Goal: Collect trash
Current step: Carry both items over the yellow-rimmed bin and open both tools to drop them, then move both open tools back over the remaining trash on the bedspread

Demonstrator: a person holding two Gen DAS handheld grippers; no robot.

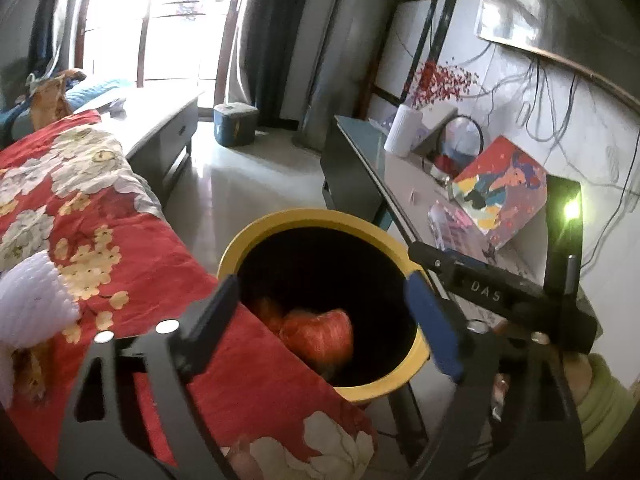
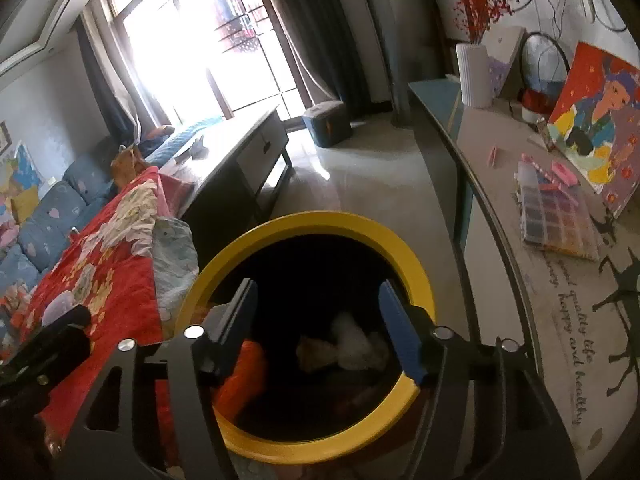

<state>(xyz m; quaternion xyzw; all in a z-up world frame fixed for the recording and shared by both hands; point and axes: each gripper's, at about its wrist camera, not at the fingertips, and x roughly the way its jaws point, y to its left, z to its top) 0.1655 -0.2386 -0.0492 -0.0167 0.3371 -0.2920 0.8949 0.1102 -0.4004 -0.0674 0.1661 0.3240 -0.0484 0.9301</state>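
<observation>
I have both hand-held grippers over the mouth of the yellow-rimmed trash bin (image 2: 416,264), which stands on the floor between the sofa with its red floral blanket (image 1: 80,216) and the long table (image 2: 500,216). The left hand-held gripper (image 1: 324,320) has its jaws wide apart with nothing between the pads; through the gap I see an orange-red crumpled piece (image 1: 320,340) lying inside the bin. The right hand-held gripper (image 2: 320,328) is also apart and empty, and below it a white wad (image 2: 352,344) and a tan scrap (image 2: 316,354) lie in the dark of the bin, with more orange material at the left inner wall. So I judge that the pieces carried here are now in the bin and neither hand-held gripper holds anything.

What is left I can only partly judge. On the table I see a clear box of coloured beads (image 2: 560,220), pink bits beside it, a painted canvas (image 2: 600,120) and a white vase (image 2: 474,76); these look like belongings, not rubbish. A white knitted thing (image 1: 32,296) rests on the blanket; whether it is trash I cannot tell
</observation>
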